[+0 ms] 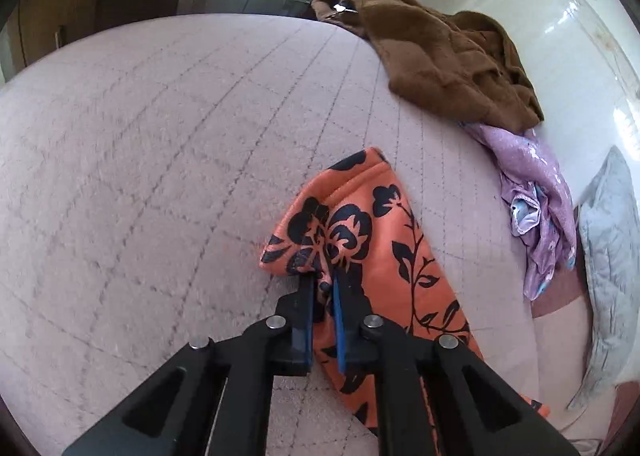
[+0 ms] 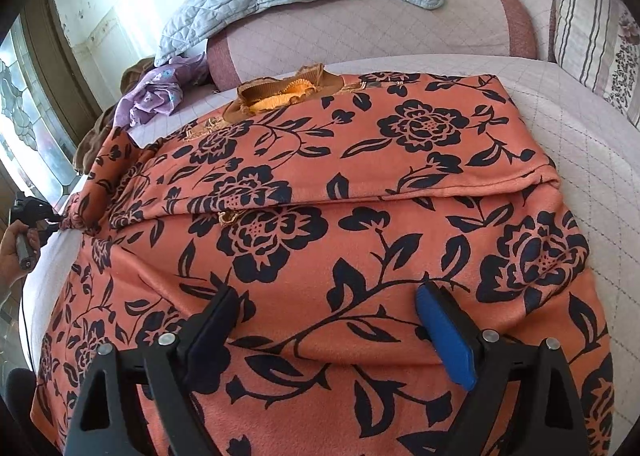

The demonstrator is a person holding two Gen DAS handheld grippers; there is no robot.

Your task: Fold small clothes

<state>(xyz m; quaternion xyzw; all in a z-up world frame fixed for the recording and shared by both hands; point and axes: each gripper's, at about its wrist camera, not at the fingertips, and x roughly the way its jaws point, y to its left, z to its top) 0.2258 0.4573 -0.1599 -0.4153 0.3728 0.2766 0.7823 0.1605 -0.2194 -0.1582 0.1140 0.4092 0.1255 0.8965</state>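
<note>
Orange floral top [image 2: 360, 183] is spread on the pink quilted bed [image 1: 140, 155], w/ one fold across the middle so far. Left gripper [image 1: 324, 284] is pinched on the sleeve end, right gripper [image 2: 324, 308] hangs wide over the body, holding nothing. Sleeve fold-in and final halving look left, plus the brown [image 1: 440, 63] and purple [image 1: 532, 191] pieces.

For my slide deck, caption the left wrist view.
Left gripper shut on the sleeve of an orange floral garment on a pink quilted bed.
</note>
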